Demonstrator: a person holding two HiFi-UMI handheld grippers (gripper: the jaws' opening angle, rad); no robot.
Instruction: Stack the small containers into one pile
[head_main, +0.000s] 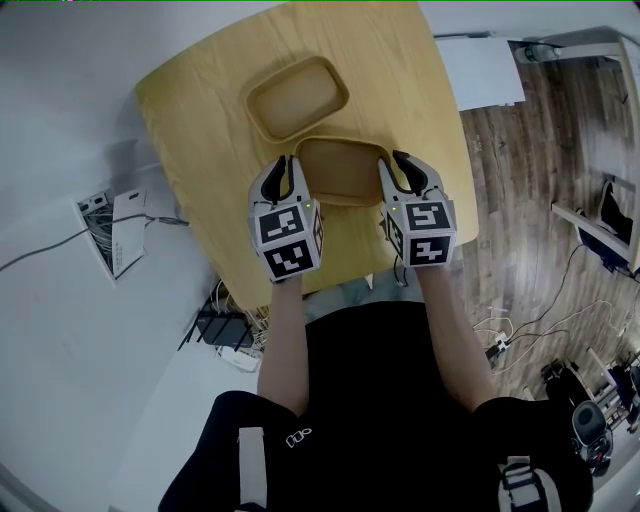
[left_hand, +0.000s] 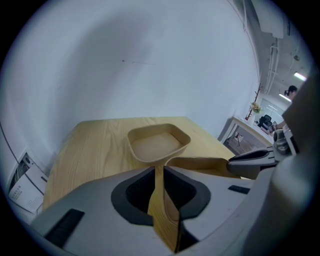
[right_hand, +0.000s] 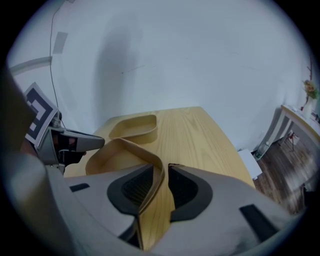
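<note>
Two shallow wooden containers sit on the round wooden table. The far container stands alone, empty. The near container lies just before it, between my grippers; whether the two touch I cannot tell. My left gripper straddles its left wall, and the jaws look slightly apart from the thin wall. My right gripper straddles the right wall; the wall leans on the inner pad and a gap shows at the outer pad.
The table's front edge runs just under the grippers. On the floor to the left lie a white power strip with papers and cables. A white board and furniture legs stand on the wooden floor at the right.
</note>
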